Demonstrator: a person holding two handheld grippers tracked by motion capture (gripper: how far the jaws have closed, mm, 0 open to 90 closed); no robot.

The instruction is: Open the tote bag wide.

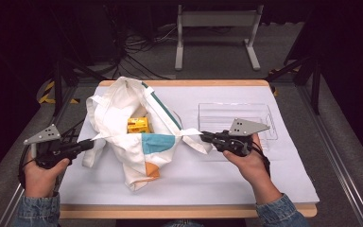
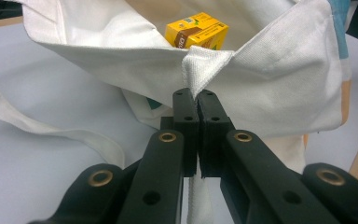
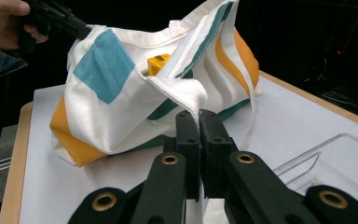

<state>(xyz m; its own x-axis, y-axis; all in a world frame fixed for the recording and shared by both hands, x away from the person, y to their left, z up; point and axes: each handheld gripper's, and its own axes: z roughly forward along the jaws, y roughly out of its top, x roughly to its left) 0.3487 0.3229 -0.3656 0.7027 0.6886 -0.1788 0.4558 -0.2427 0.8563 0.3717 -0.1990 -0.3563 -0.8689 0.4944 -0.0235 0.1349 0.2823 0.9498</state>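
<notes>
High view: 2 grippers, left gripper (image 1: 90,144) and right gripper (image 1: 204,137), pinch woven cloth bag (image 1: 137,142)

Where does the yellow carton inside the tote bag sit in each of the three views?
High view: the yellow carton lies left of centre, inside the bag's open mouth.
Left gripper view: top centre, just beyond the pinched bag rim.
Right gripper view: a small yellow corner above centre, peeking from the opening.
Shared landmark: the teal patch on the tote bag.

A box (image 1: 138,125) lies in the bag (image 1: 127,142), left of the tray (image 1: 236,113) on the table (image 1: 217,179).
</notes>
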